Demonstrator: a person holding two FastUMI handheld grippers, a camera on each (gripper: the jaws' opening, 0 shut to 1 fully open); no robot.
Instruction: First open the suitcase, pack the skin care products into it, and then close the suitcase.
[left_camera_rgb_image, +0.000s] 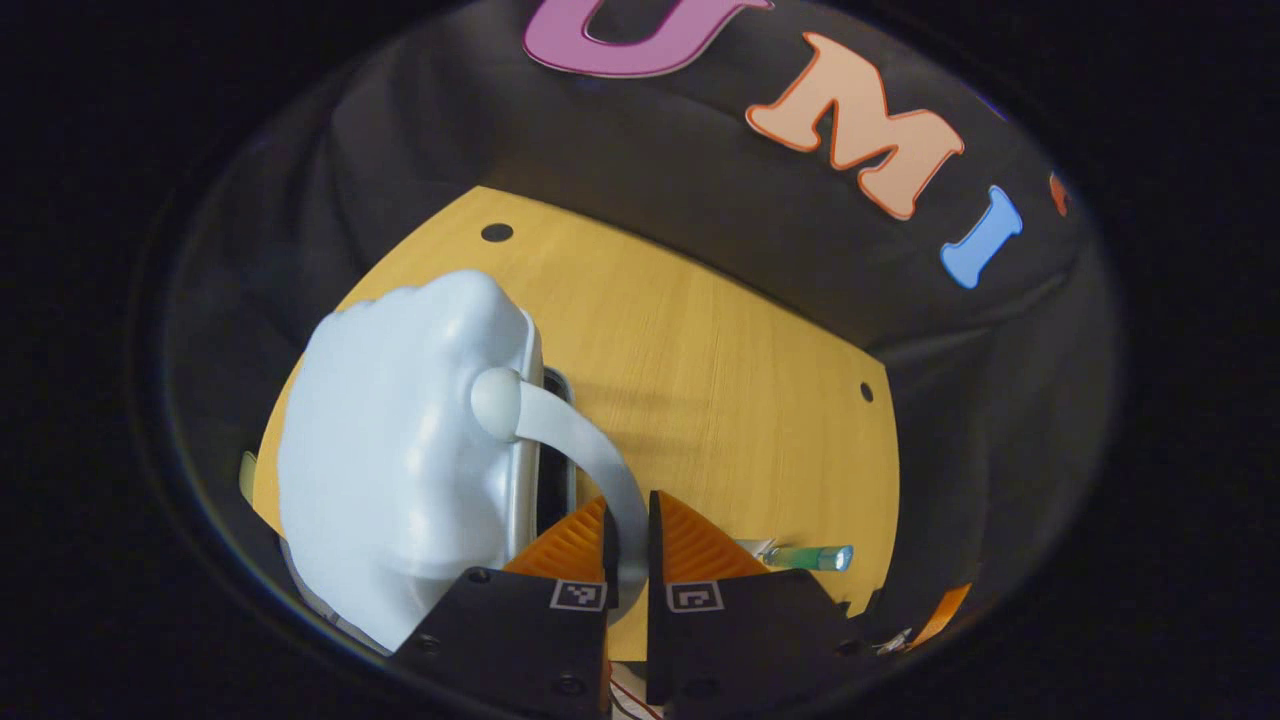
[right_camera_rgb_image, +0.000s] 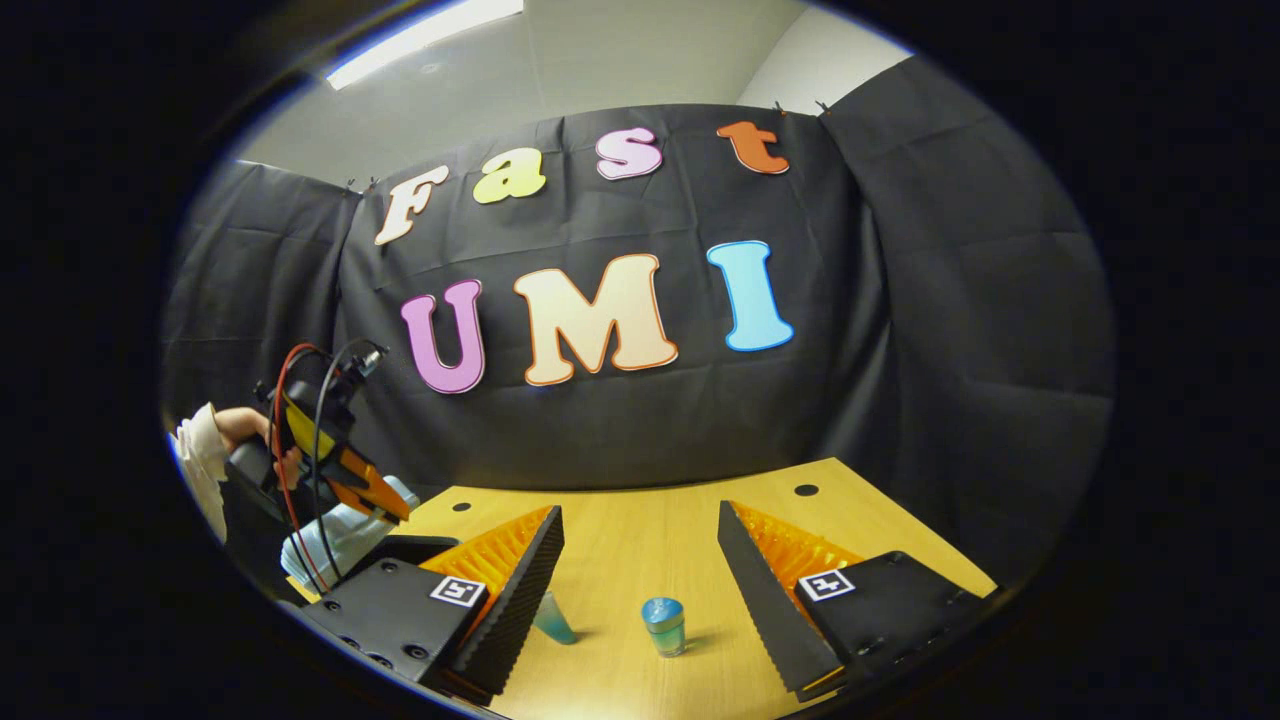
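Note:
A pale blue hard-shell suitcase (left_camera_rgb_image: 400, 470) lies on the wooden table (left_camera_rgb_image: 720, 380), with a dark gap along its seam. My left gripper (left_camera_rgb_image: 630, 515) is shut on the suitcase's pale handle strap (left_camera_rgb_image: 590, 450), which curves down from a round knob into the fingers. A small green-blue bottle (left_camera_rgb_image: 812, 557) lies on the table to the right. In the right gripper view my right gripper (right_camera_rgb_image: 640, 512) hovers open above the table. A small blue-capped bottle (right_camera_rgb_image: 664, 626) stands between its fingers, farther off, and a teal bottle (right_camera_rgb_image: 553, 618) sits beside its left finger. The left gripper (right_camera_rgb_image: 385, 500) and suitcase (right_camera_rgb_image: 340, 535) are at far left.
A hand and pale sleeve (right_camera_rgb_image: 205, 450) hold the left gripper, with red and black cables looping over it. The table (right_camera_rgb_image: 640, 545) has small dark holes near its back edge and ends at the black cloth wall (right_camera_rgb_image: 640, 420).

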